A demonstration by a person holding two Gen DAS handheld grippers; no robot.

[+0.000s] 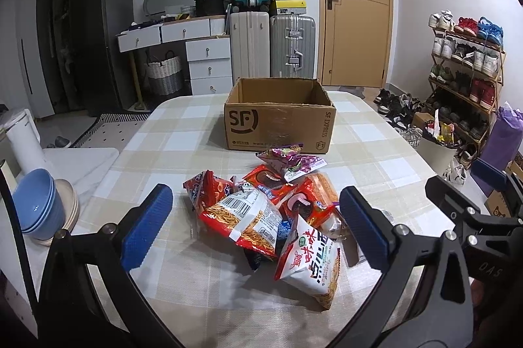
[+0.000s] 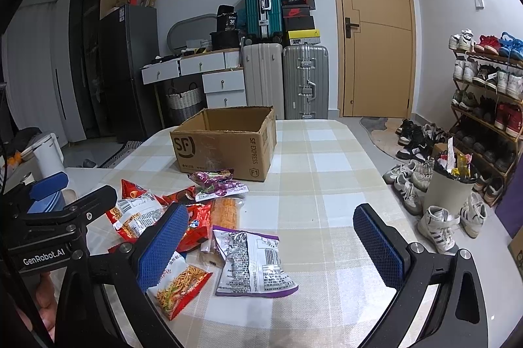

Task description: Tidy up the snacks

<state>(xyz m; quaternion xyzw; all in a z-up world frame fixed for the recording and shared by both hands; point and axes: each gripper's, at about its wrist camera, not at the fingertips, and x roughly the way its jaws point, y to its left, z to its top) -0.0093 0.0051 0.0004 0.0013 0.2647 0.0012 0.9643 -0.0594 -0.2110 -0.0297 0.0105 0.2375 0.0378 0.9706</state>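
Both claws spread wide, nothing between the pads, both hovering over the near end of a checked tablecloth (image 1: pixel 183 125).

L gripper (image 1: pixel 258 227): jaws far apart, blue pads framing the snack pile (image 1: pixel 271 207) from the near side. Pile sits btwn and just beyond the fingertips, not touching either pad as far as visible. Top of heap, nearest the L pad: red-and-white noodle-snack bag (image 1: pixel 243 217), barcode up. Closer to the R pad: white/red bag w/ green lettering (image 1: pixel 310 263), tilted, lower corner toward camera. Behind those: red packs w/ dark round print (image 1: pixel 271 179) and a purple grape-print pack (image 1: pixel 295 160) at the far edge of the heap, just short of the box.

Cardboard box (image 1: pixel 278 122), SF logo on front, open top, upright, farther along the table beyond the pile; inside mostly hidden from these angles.

R gripper (image 2: pixel 269 245): also wide. Grey-white bag w/ purple trim (image 2: pixel 253 263) lying flat btwn the two pads, nearer the L pad, clear of both. Orange-print noodle bag (image 2: pixel 178 286) partly under the L pad's tip; contact can't be told. Orange wafer-like pack (image 2: pixel 225 210) and rest of heap up-left of the claw, purple pack (image 2: pixel 217 184) beyond that, beside the box (image 2: pixel 225 142).

In the R view, L gripper body at far left edge, part of a hand (image 2: pixel 42 299) under it. Blue bowls (image 1: pixel 39 204) stacked on a side surface left of the table.
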